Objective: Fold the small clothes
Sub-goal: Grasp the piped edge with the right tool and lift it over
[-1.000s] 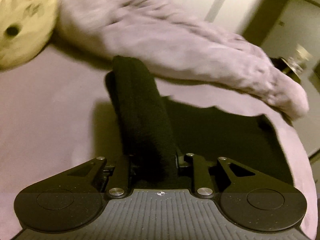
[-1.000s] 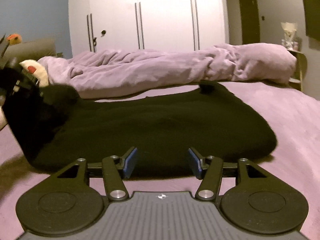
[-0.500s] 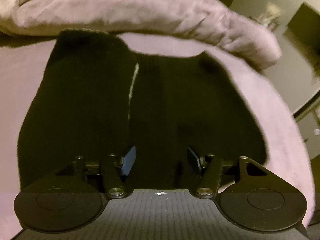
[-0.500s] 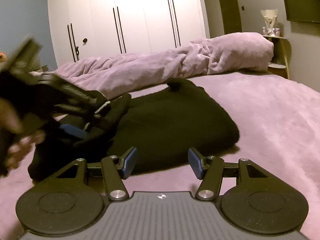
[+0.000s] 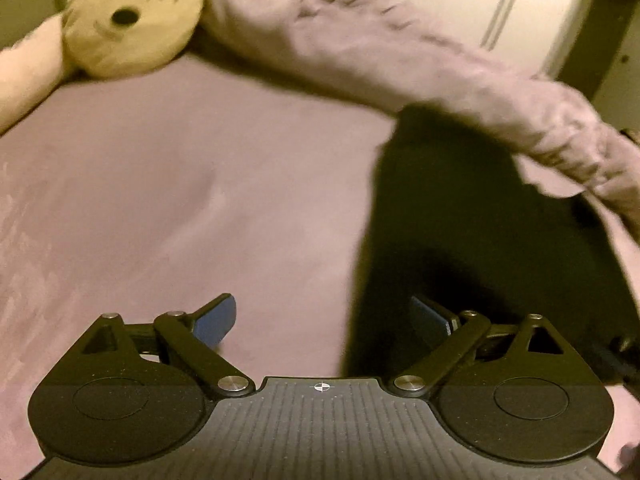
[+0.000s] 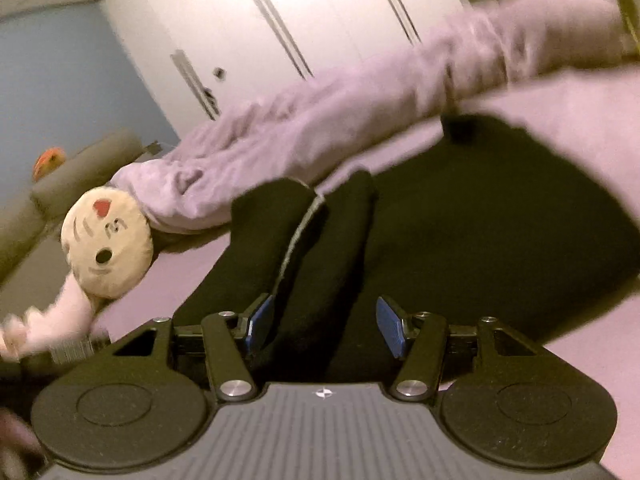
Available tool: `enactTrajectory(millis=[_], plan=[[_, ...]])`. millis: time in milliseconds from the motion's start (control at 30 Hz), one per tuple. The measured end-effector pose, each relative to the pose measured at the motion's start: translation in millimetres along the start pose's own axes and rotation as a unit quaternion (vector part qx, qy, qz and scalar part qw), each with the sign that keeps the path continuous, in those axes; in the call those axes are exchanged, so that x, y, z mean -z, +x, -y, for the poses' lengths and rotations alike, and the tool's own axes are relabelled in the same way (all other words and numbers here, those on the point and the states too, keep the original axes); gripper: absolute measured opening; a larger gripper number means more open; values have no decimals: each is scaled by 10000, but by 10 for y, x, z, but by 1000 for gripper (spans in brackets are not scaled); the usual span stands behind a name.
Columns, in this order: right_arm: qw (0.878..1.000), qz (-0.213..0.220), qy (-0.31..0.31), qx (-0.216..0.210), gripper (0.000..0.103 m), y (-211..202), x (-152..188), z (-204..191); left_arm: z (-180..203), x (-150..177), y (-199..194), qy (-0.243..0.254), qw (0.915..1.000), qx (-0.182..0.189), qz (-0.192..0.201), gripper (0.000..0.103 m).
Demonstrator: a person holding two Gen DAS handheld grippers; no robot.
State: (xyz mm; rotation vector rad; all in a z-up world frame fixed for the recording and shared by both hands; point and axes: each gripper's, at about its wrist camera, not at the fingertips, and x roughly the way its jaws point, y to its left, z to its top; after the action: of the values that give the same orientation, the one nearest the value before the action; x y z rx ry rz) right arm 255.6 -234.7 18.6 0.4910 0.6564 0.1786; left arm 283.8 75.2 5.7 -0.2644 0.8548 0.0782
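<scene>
Left wrist view: the left gripper (image 5: 323, 322) stands wide, its jaws having just been opening, nothing between them, over bare purple bedspread (image 5: 168, 184). A black garment (image 5: 472, 248) lies to its right, long axis running from near to far toward the rumpled duvet (image 5: 420, 60). Only the right wrist view shows a sleeve folded across the garment; the right gripper (image 6: 324, 326) hangs about half open above it, gripping nothing. A plush toy (image 6: 106, 246) lies far left
</scene>
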Motion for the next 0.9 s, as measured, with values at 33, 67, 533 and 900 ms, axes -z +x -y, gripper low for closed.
enactTrajectory(millis=[33,67,533,900], plan=[[9994,-194,254,-97,57,108,-43,39,-31,11,87,-11,10000,21,-95,97],[9982,-318,483,-166,57,184,-70,66,-76,-12,147,-32,9998,37,-201,96],[9926,-929,471,-620,37,818,-89,-127,-62,92,296,87,9994,88,-330,98],[9933,-1019,213,-495,42,897,-164,-228,-38,104,256,126,9994,8,-331,98]])
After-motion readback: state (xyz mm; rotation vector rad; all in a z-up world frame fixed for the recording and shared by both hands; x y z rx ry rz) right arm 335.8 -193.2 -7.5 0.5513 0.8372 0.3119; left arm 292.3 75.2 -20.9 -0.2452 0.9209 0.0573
